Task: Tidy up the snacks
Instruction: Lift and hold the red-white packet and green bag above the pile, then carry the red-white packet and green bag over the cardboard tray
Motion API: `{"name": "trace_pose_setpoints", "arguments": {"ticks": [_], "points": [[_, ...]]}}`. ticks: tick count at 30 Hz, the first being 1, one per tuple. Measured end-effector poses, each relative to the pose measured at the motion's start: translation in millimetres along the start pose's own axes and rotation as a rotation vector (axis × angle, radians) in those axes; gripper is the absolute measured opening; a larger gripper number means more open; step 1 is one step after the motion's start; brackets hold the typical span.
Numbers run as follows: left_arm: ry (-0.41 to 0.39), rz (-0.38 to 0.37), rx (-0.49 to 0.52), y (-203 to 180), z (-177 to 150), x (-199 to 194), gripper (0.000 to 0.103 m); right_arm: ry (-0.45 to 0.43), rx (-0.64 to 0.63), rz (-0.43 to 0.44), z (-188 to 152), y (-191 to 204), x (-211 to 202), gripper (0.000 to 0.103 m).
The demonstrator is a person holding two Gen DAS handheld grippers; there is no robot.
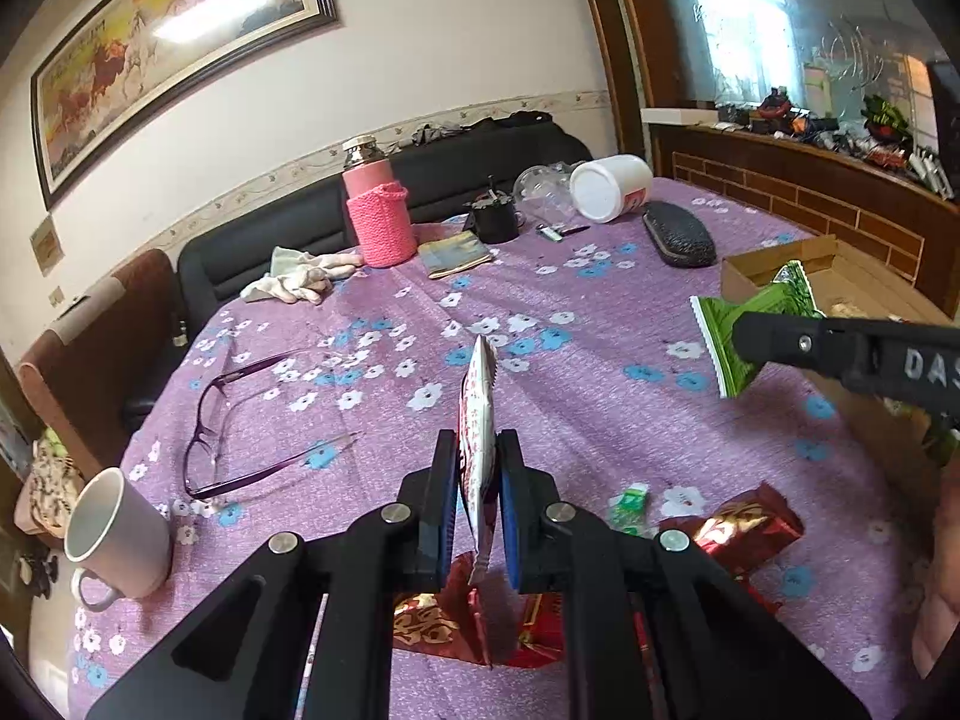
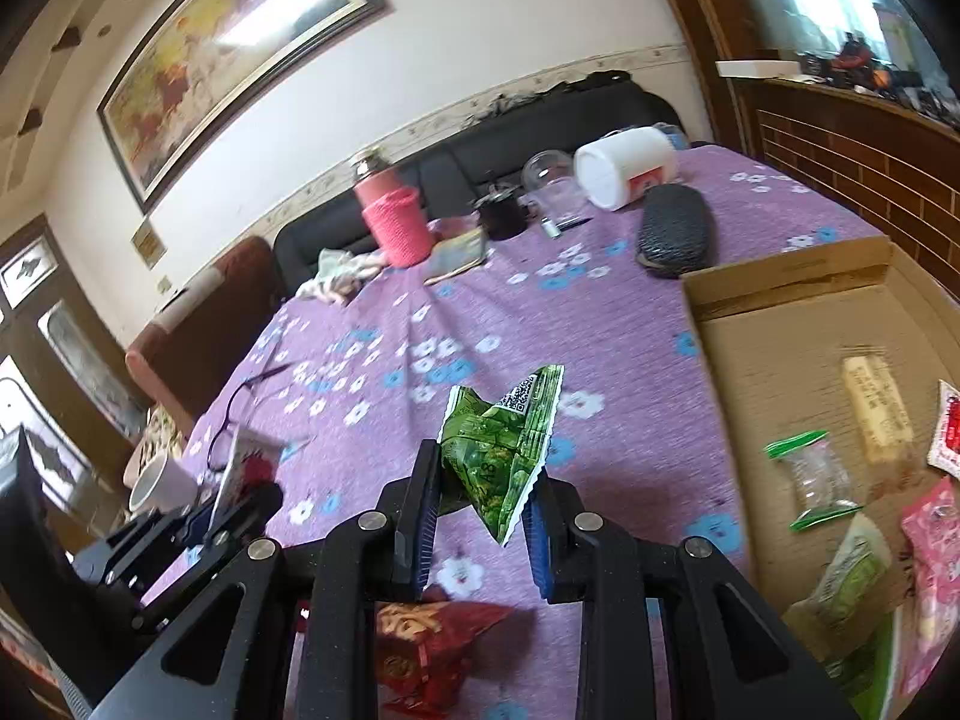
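Two hand-held grippers each lift a snack packet above a table spread with a purple flowered cloth. The left gripper pinches a flat red-and-white packet edge-on between its jaws, the packet standing upright and clear of the cloth. To its right, the right gripper has its jaws closed on a crumpled green packet, held in the air near the edge of an open cardboard box at the right side of the table.

Inside the box lie several snacks already: a clear packet with green ends, a pale oblong bar, a pink packet and a light green packet, with a red-and-white one at the far right rim.

On the cloth below the grippers, red foil packets and a small green sweet are still loose.

Elsewhere on the table are purple-framed glasses, a white mug at the left edge, a pink flask in a knitted sleeve, a crumpled cloth, a black glasses case and a white tub lying on its side. A framed painting hangs on the wall above a dark sofa.
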State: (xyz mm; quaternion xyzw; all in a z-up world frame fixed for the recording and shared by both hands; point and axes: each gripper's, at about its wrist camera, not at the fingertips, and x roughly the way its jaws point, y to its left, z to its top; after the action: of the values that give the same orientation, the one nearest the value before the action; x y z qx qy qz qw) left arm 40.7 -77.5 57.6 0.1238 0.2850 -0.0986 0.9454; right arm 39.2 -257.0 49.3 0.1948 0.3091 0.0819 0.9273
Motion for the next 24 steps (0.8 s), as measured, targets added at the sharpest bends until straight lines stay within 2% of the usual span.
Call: {"name": "trace_pose_setpoints", "arguments": {"ticks": [5,9,15,24], "points": [[-0.007,-0.057,-0.019,0,2,-5,0.012,-0.021,0.045,-0.02,8,-13,-7,0.027],[-0.012,-0.057,-0.014,-4,3,-5,0.012,-0.042,0.084,-0.037,15,-27,-14,0.027],[0.015,-0.103,-0.036,-13,10,-7,0.012,-0.057,0.177,-0.09,26,-60,-23,0.027],[0.045,-0.201,0.001,-64,33,-13,0.012,-0.091,0.325,-0.127,36,-107,-42,0.027]]}}
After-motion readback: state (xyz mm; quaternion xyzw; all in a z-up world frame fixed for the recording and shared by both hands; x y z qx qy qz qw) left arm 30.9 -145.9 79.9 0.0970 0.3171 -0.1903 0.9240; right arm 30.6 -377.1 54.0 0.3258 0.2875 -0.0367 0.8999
